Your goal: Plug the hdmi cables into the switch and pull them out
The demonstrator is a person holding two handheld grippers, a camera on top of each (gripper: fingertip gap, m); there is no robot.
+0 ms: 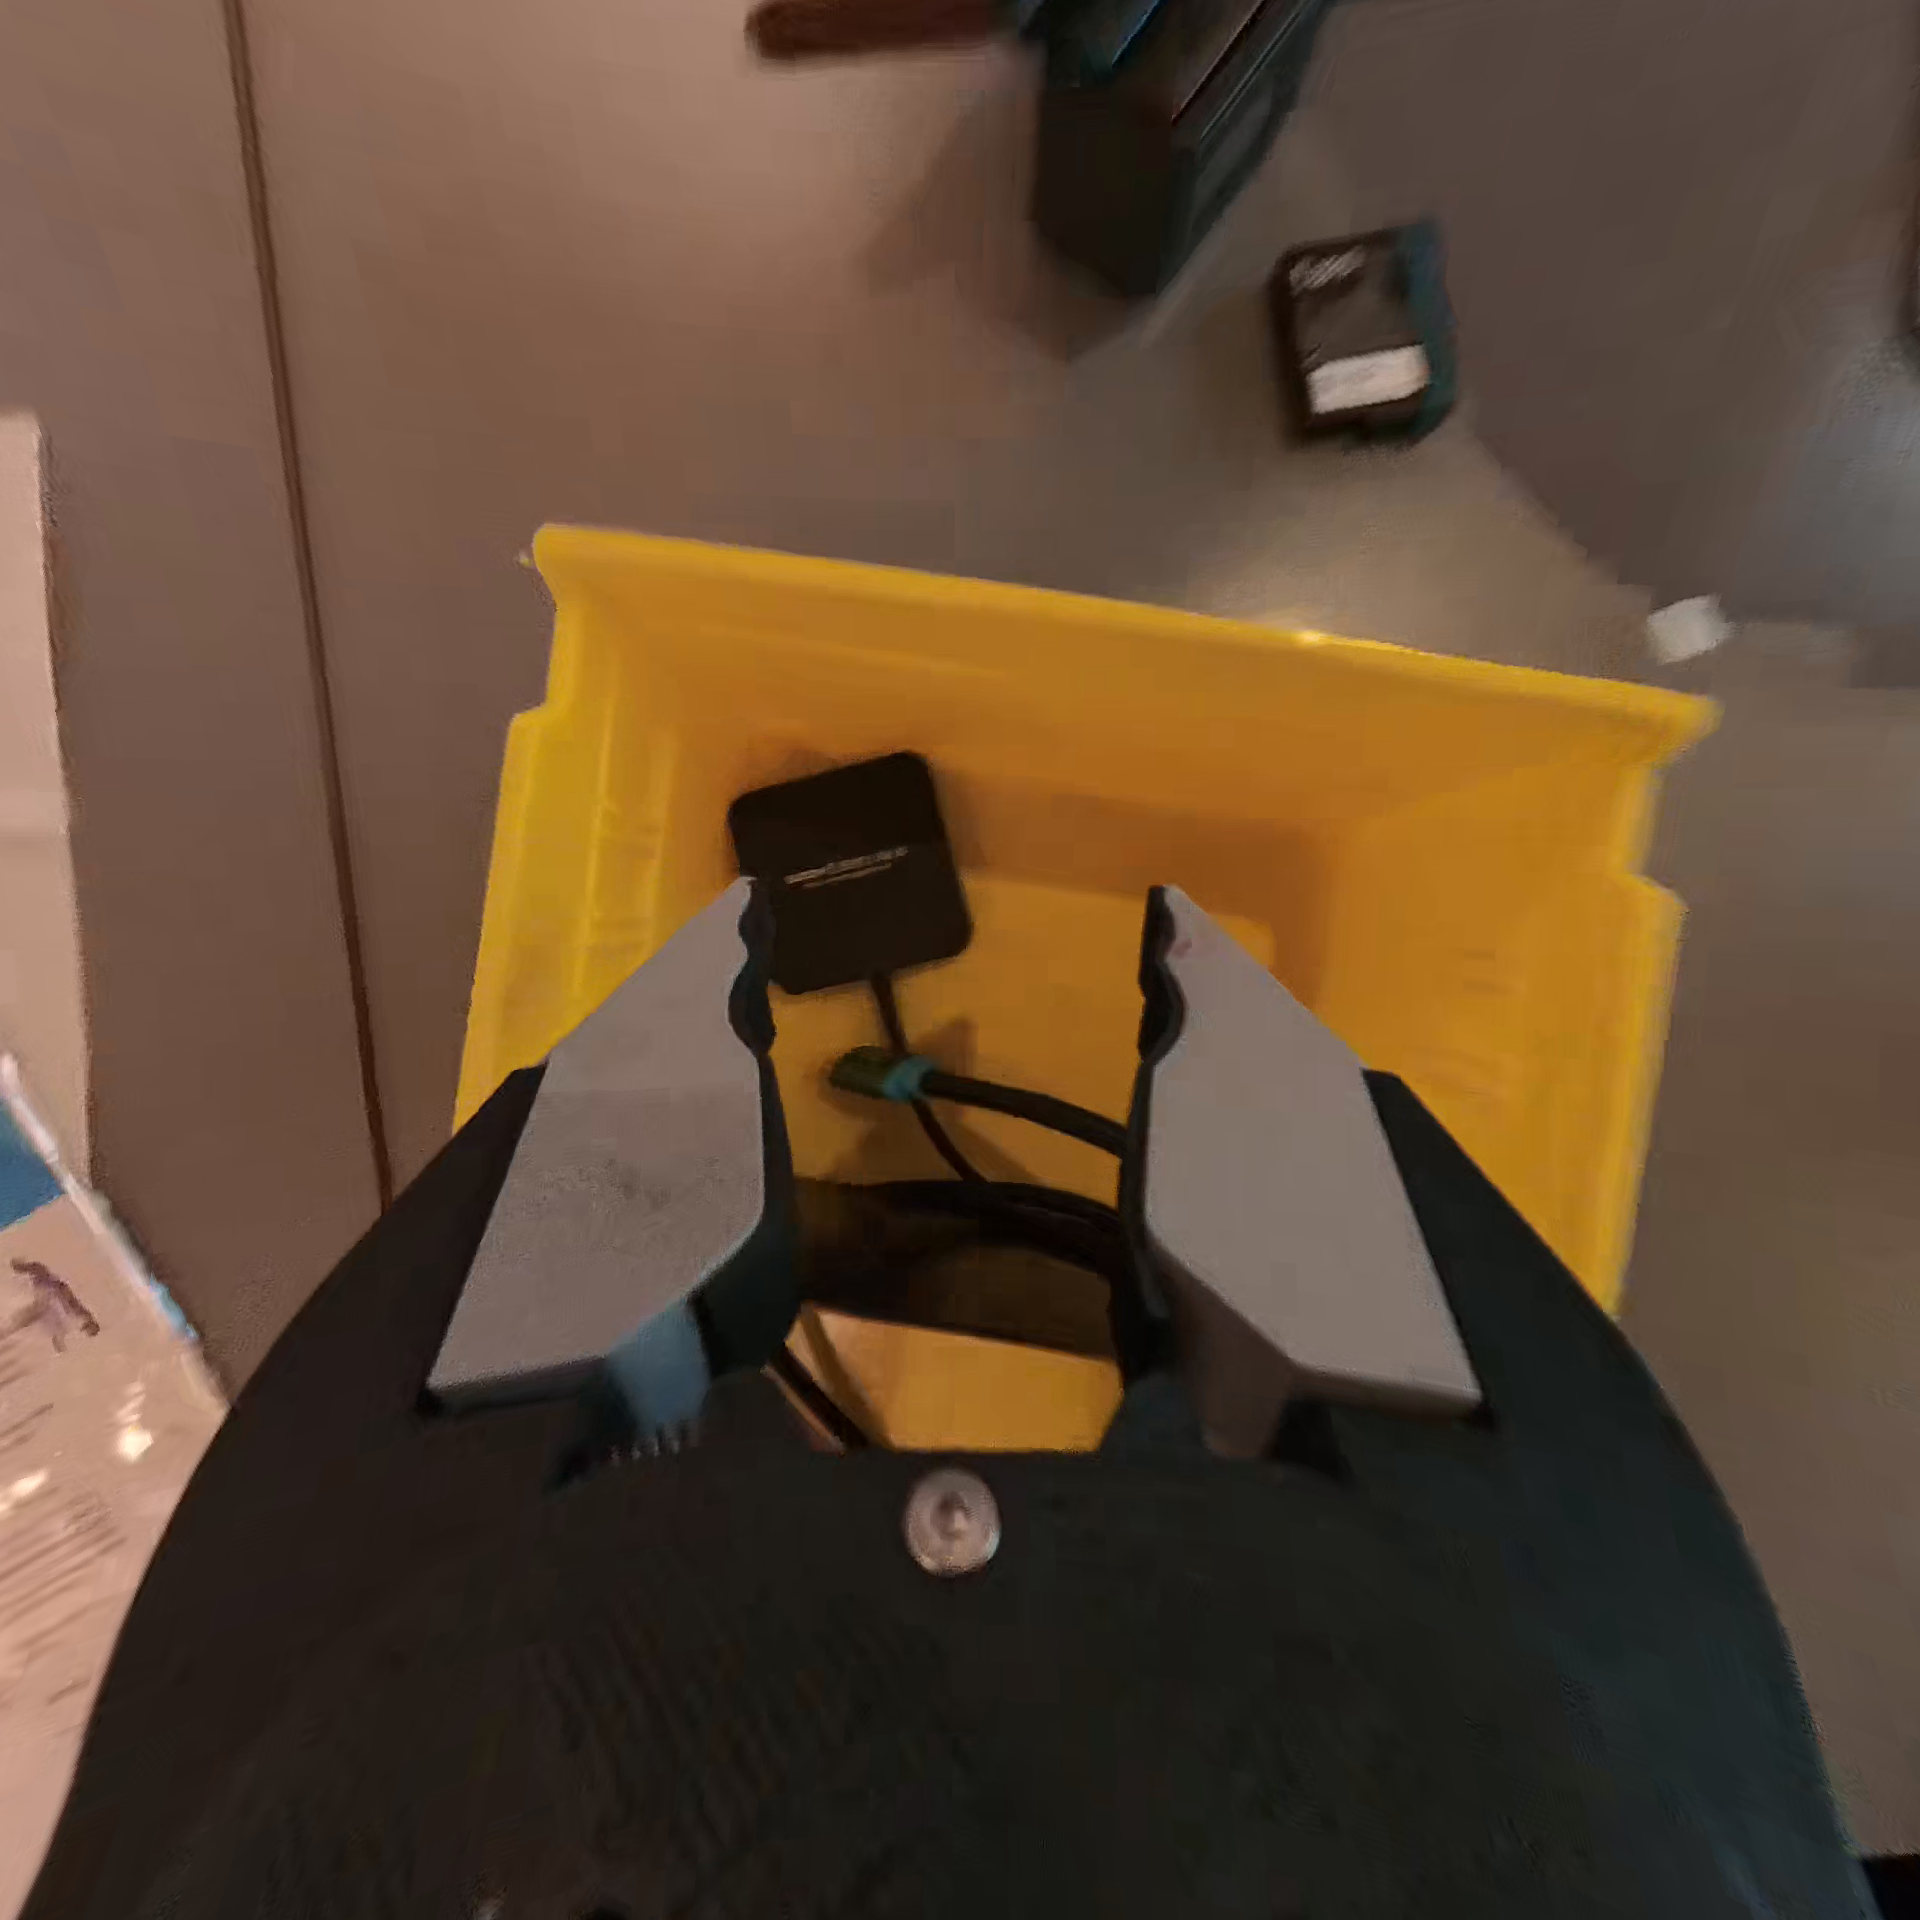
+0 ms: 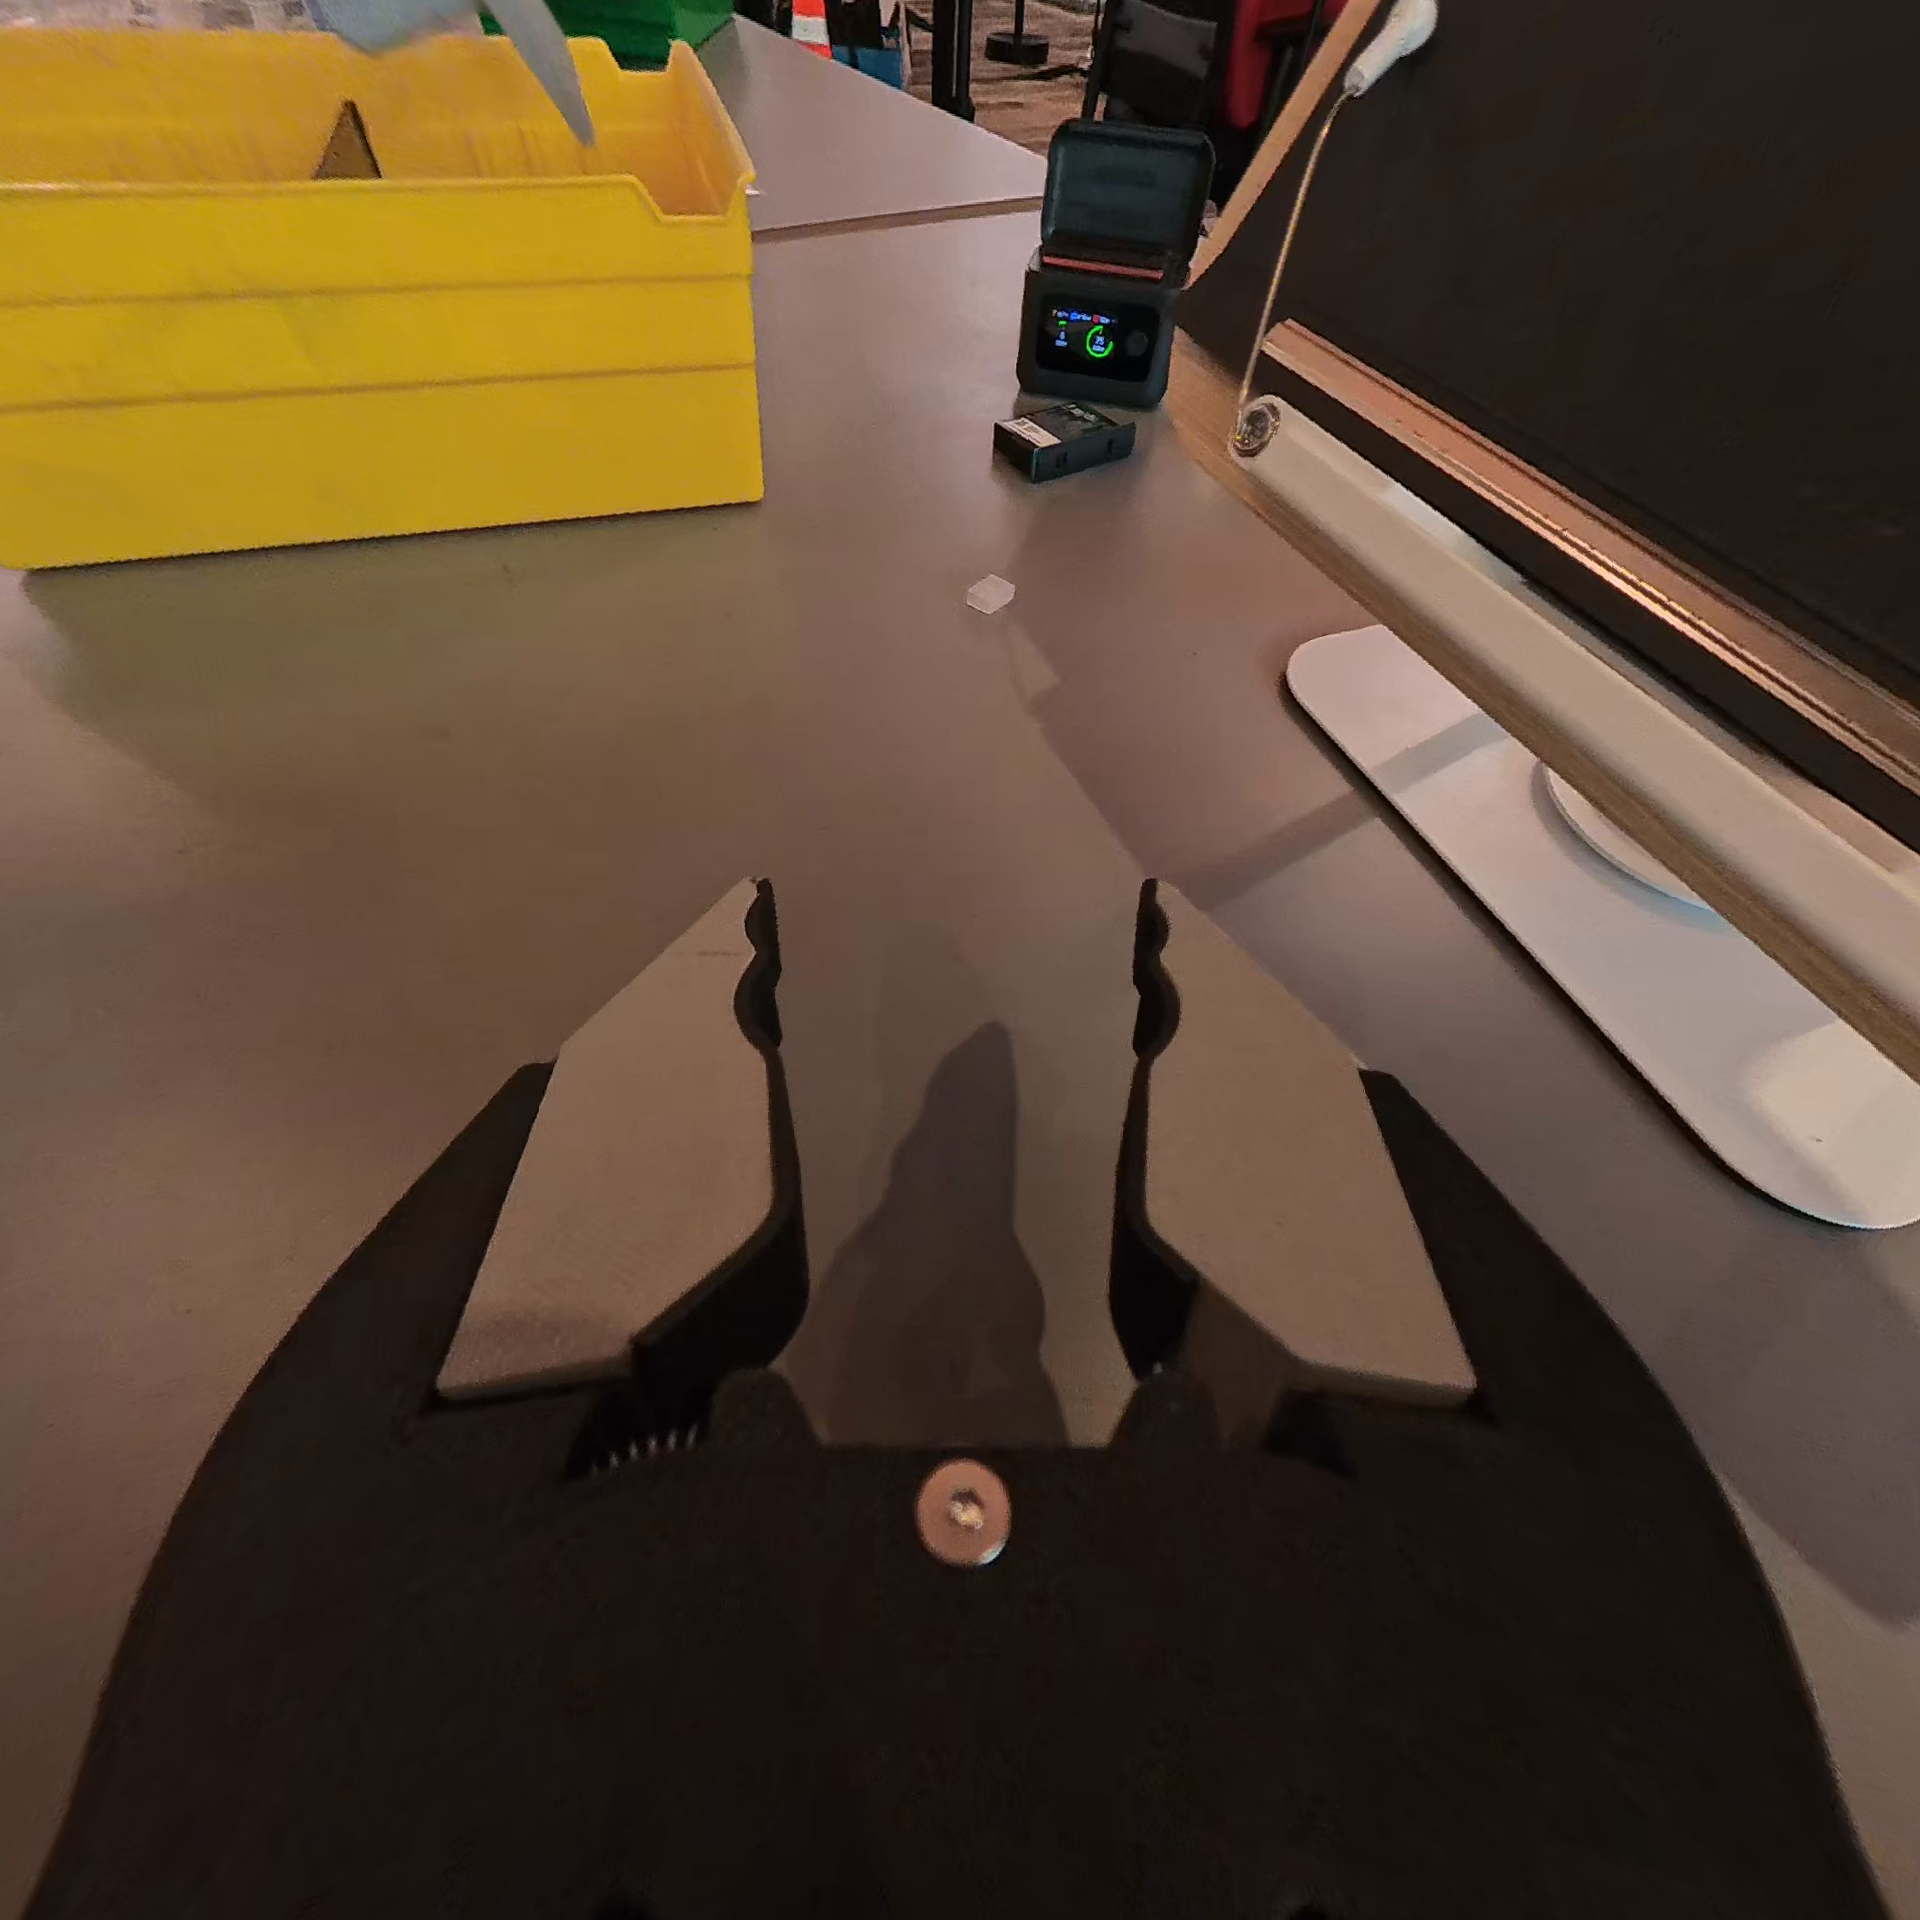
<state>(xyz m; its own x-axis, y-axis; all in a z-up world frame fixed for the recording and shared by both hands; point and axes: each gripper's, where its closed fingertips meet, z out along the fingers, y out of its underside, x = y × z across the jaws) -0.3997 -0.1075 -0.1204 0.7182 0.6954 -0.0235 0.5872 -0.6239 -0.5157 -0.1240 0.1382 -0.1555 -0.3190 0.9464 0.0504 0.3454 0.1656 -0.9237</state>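
Down in the yellow bin (image 1: 1091, 686) lies the switch (image 1: 847, 868), a small flat black box close to the far wall, with a thin black lead running from its near edge. Just beside that lead we see a cable plug (image 1: 878, 1075) with a greenish tip and a blue collar, lying loose on the bin floor and not seated in anything; the rest of the hdmi cables (image 1: 966, 1226) sit coiled nearer to us. Our left gripper (image 1: 951, 894) hangs over the bin with its jaws apart and nothing between them, one fingertip overlapping the switch's corner in this blurred view; we cannot tell whether it touches.

We judge this the very start: reaching in to fetch switch or plug, no plugging done yet. Next we must drop lower and close on the plug's body behind the collar, squarely, so that the tip stays free for the port.

Our right gripper (image 2: 951, 894) hovers low over the grey table (image 2: 520, 779), jaws apart and empty, well apart from the bin, with a monitor stand (image 2: 1558, 883) to its right.
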